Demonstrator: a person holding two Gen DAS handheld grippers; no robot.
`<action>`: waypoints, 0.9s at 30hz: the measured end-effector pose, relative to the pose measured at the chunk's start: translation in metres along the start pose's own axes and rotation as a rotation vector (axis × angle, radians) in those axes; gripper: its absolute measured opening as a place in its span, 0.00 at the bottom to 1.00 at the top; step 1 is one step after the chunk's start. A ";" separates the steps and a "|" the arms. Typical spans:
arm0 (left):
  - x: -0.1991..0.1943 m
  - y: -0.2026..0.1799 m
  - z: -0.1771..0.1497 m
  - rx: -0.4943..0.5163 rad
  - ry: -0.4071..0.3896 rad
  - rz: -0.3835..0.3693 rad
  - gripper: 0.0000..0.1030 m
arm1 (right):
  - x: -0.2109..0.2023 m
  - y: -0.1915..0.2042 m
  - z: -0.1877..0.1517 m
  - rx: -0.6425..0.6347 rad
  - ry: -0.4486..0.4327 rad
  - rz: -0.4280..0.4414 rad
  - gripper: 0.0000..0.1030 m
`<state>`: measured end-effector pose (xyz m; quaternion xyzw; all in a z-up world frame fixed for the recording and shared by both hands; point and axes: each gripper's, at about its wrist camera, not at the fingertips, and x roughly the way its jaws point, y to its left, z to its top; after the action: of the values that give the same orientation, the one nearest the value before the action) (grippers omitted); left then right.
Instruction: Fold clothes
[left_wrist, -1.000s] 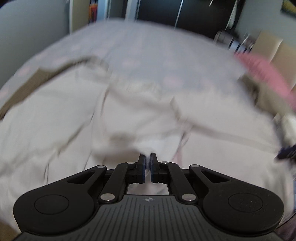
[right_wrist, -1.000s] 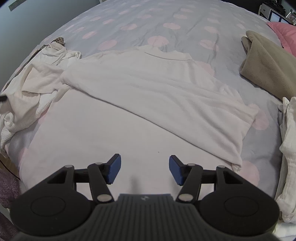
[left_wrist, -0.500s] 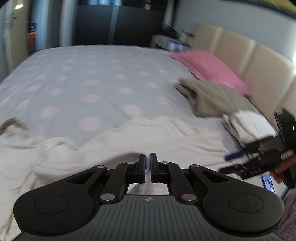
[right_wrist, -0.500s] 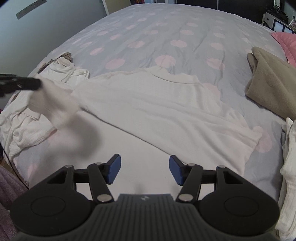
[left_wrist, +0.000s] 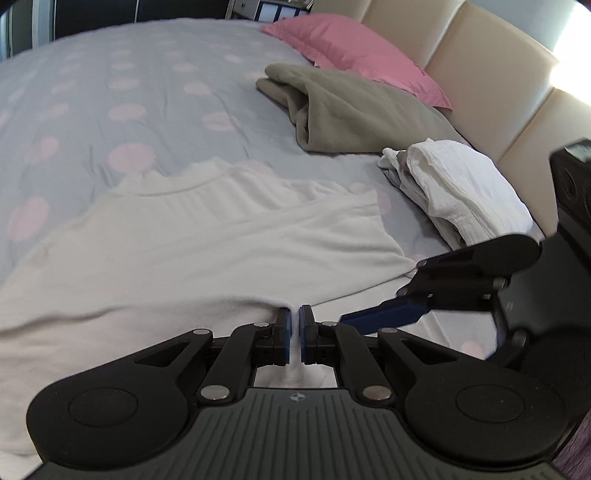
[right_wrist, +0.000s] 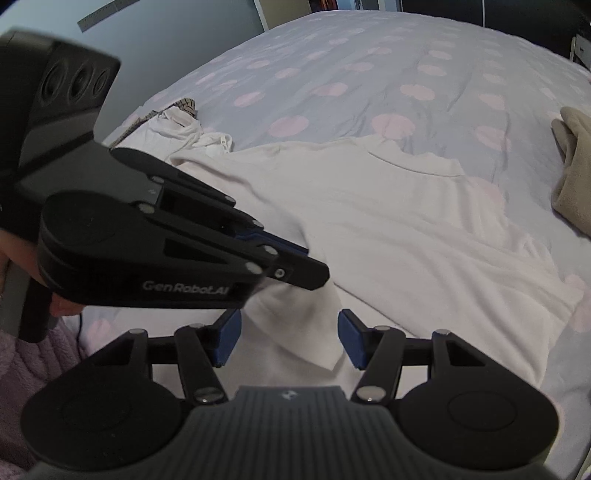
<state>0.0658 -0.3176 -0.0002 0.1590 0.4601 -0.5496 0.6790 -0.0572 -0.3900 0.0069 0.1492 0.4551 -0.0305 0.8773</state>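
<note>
A white high-neck top (left_wrist: 221, 236) lies spread on the dotted bed cover (left_wrist: 110, 92). My left gripper (left_wrist: 294, 332) is shut on a fold of the top's near edge. In the right wrist view the left gripper (right_wrist: 314, 269) holds that white fold lifted off the top (right_wrist: 406, 221), and the pinched cloth hangs down between the fingers of my right gripper (right_wrist: 288, 339). The right gripper is open and touches nothing. It also shows from the side as the right gripper (left_wrist: 388, 299), close beside the left one.
A beige blanket (left_wrist: 351, 110) and a pink pillow (left_wrist: 351, 48) lie near the padded headboard (left_wrist: 480, 74). Folded white clothes (left_wrist: 461, 192) sit right of the top. A crumpled white pile (right_wrist: 192, 129) lies at the bed's left edge. A person's hand (right_wrist: 62, 306) holds the left gripper.
The left gripper, still shut on the white fold, has carried it rightward across the top until it hangs in front of the right gripper. The right gripper stayed open and barely moved.
</note>
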 end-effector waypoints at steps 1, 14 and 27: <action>0.002 0.001 0.001 -0.011 0.003 -0.006 0.02 | 0.003 0.000 0.000 -0.006 -0.002 -0.007 0.62; -0.009 0.007 0.001 -0.035 -0.032 -0.014 0.10 | 0.009 -0.017 0.013 0.111 -0.021 -0.022 0.08; -0.110 0.106 -0.006 -0.292 -0.279 0.288 0.36 | -0.054 -0.089 0.024 0.304 -0.151 -0.143 0.07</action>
<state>0.1605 -0.2106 0.0532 0.0454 0.4090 -0.3915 0.8230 -0.0864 -0.4860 0.0428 0.2447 0.3877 -0.1725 0.8718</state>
